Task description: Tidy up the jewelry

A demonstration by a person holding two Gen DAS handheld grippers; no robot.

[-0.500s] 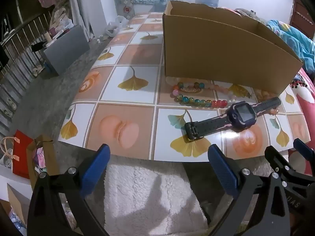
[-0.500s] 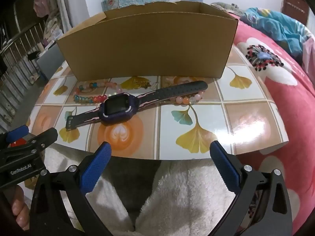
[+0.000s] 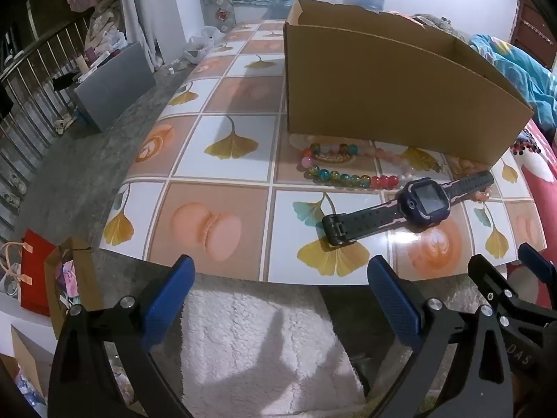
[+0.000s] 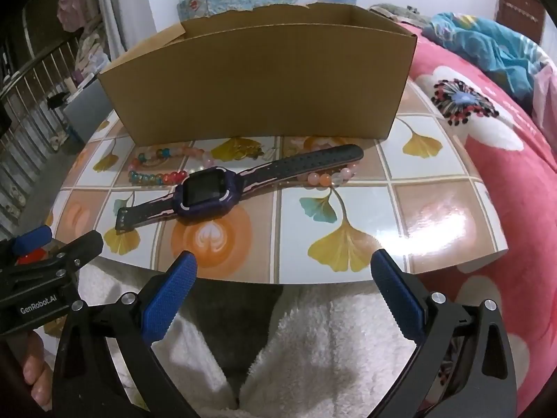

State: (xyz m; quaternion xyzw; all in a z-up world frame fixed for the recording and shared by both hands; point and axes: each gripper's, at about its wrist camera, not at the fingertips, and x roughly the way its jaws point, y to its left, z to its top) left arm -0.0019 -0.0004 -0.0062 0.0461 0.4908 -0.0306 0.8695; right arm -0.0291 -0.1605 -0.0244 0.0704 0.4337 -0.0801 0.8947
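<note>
Both tools stand wide open, empty: left gripper [image 3: 278,294], right gripper [image 4: 283,287]. Watch [image 4: 205,193] lies flat on the table [image 4: 435,216], before the cardboard box [image 4: 257,80], overlapping the pink bead bracelet [image 4: 327,177]. Left view alone shows floor clutter; right view alone shows the flowered blanket [image 4: 487,132].

The right gripper [image 4: 280,275] hangs wide open and empty before the patterned table [image 4: 435,216], where a purple watch [image 4: 209,193] and bead bracelets [image 4: 156,177] lie beside a cardboard box [image 4: 257,83].
</note>
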